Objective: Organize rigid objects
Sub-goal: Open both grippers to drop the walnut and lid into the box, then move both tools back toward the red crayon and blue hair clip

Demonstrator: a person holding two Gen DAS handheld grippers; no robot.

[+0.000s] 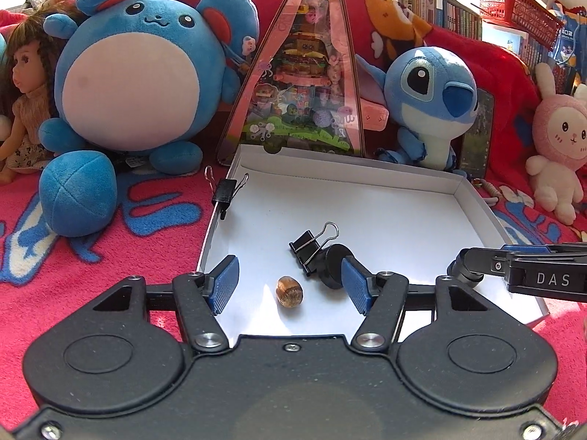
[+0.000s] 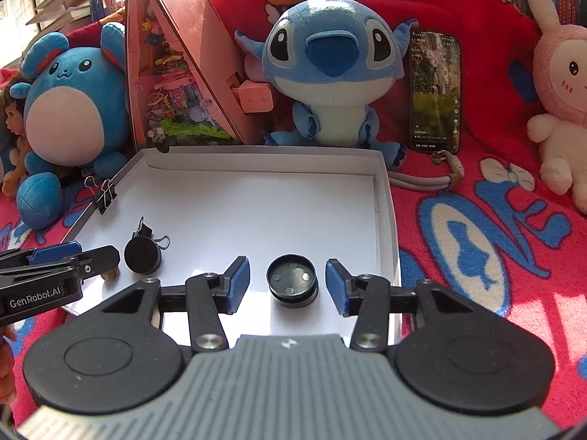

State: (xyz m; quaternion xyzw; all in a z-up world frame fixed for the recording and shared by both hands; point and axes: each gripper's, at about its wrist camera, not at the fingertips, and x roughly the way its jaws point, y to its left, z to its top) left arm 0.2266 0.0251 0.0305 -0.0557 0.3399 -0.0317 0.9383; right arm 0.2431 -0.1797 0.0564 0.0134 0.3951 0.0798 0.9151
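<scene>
your left gripper (image 1: 290,286) has its fingers apart around a small brown nut (image 1: 289,291) on the white tray (image 1: 367,198), touching nothing. your right gripper (image 2: 288,286) also stands spread, flanking a black round cap (image 2: 292,281) near the tray's right wall. a binder clip (image 1: 312,247) leans against a black disc (image 1: 335,266).

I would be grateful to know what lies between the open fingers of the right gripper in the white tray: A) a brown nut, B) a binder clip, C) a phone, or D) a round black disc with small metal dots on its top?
D: in the right wrist view a round black disc sits on the white tray floor between the spread fingers of the right gripper, untouched.
</scene>
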